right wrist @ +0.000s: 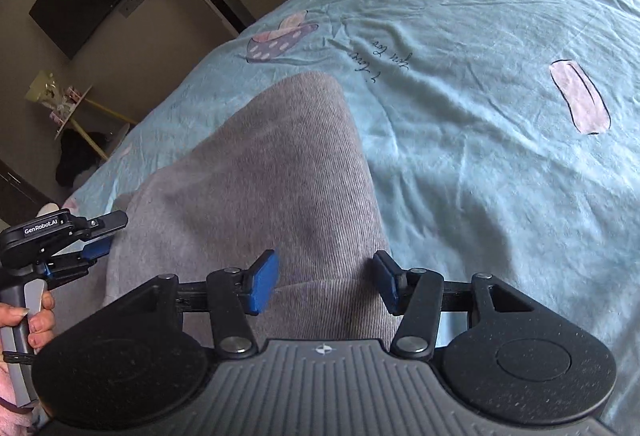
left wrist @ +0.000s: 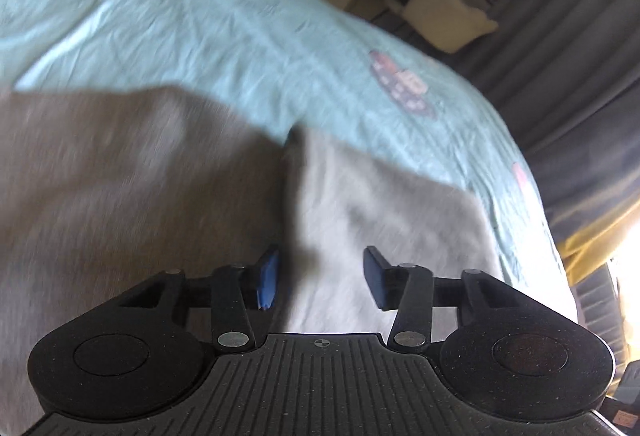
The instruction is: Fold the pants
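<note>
Two grippers, left gripper (left wrist: 320,282) and right gripper (right wrist: 324,282), are hovering with fingers spread over the pants (right wrist: 272,172). Nothing is being pinched. Cloth toward 12 o'clock on the bed (right wrist: 480,116) could bunch if only one layer is grabbed.

Grey ribbed pants (right wrist: 280,172) lie on light blue bedsheet (right wrist: 480,140), one leg stretched out flat, fabric smooth, unfolded.

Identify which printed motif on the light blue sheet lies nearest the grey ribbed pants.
The purple, white-dotted motif beside the grey ribbed pants' tip; the others are plain pink, farther right.
</note>
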